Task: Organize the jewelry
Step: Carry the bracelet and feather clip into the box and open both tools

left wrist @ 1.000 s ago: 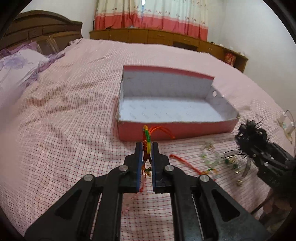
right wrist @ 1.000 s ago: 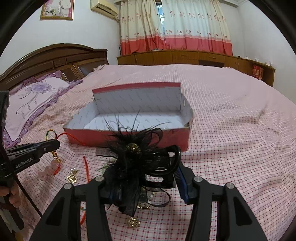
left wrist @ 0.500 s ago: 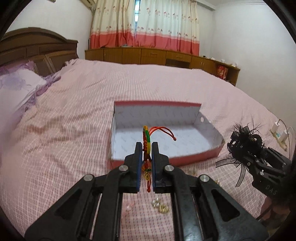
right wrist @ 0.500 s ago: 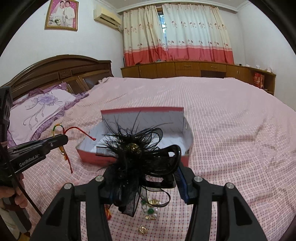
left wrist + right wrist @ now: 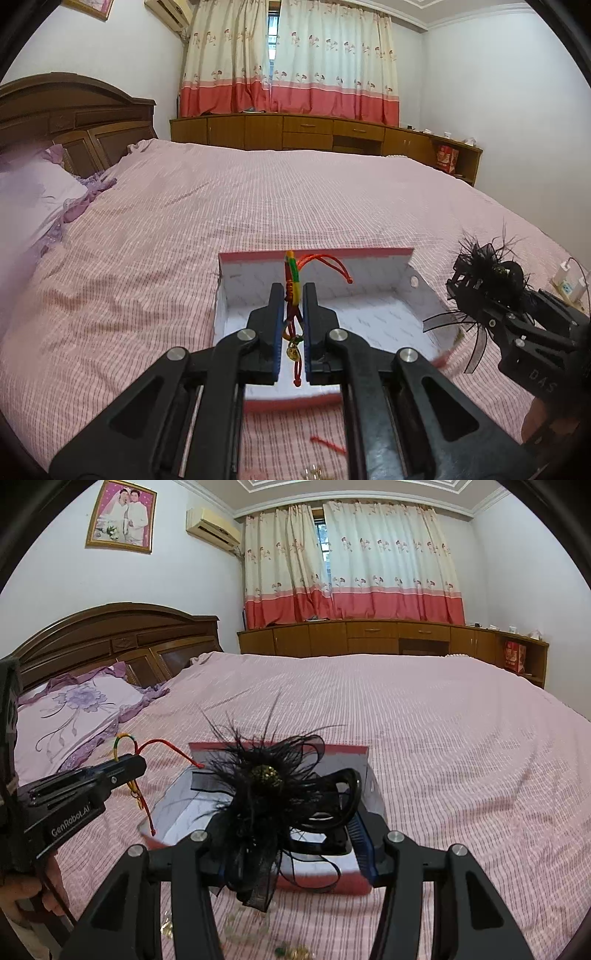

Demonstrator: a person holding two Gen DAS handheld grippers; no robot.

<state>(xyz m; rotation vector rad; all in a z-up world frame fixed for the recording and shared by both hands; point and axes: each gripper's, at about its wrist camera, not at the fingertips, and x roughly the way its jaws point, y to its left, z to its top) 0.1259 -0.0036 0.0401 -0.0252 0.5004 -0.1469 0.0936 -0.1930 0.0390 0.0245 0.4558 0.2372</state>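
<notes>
My left gripper (image 5: 293, 295) is shut on a braided cord bracelet (image 5: 291, 280) of red, yellow and green, whose gold charm (image 5: 292, 350) dangles between the fingers. It hangs above the near part of a red box (image 5: 314, 255) with a white inside. In the right wrist view the left gripper (image 5: 127, 764) sits at the left with the bracelet (image 5: 125, 740) looping out. My right gripper (image 5: 291, 830) is shut on a black feathered hair ornament (image 5: 266, 779), held over the box (image 5: 347, 749). The ornament (image 5: 487, 269) also shows at the right of the left wrist view.
The box lies on a pink checked bedspread (image 5: 258, 192). Small gold and green trinkets (image 5: 291, 952) and a red cord (image 5: 327, 442) lie on the cover in front of the box. A purple pillow (image 5: 74, 709) and wooden headboard (image 5: 110, 635) are at the left.
Both grippers have risen and come forward over the box with their loads. The box has slid lower and nearer in both views, and the loose trinkets have dropped to the frames' bottom edges.
</notes>
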